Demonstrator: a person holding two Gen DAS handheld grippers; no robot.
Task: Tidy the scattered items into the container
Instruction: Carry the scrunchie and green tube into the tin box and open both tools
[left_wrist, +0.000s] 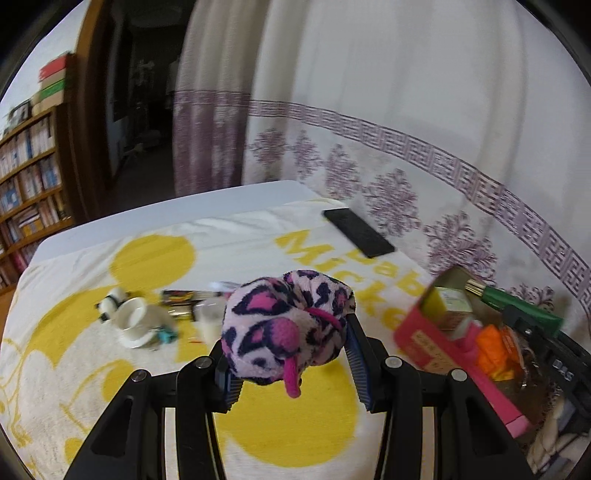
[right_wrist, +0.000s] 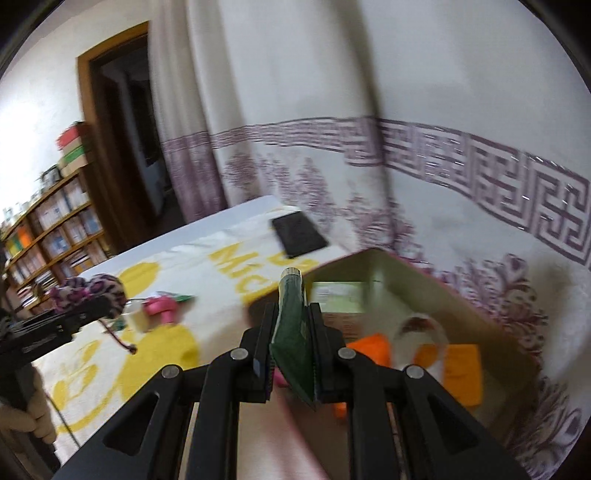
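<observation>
gripping a pink leopard-print plush (left_wrist: 288, 325) above the yellow towel (left_wrist: 288, 424), the left gripper (left_wrist: 291, 354) is clamped on it. the right gripper (right_wrist: 291, 350) pinches a green tube (right_wrist: 293, 332) over the pink box (right_wrist: 461, 295). towel lettering partly reads "mick"; box labels are too blurred to read.

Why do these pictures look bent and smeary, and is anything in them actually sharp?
Both views are fisheye, rounded with dark corners. Left wrist view: the leopard-print plush in the left hand-held gripper is fairly sharp; the pink box is smeared. Right wrist view: the green tube and curtain streak with motion blur.
</observation>
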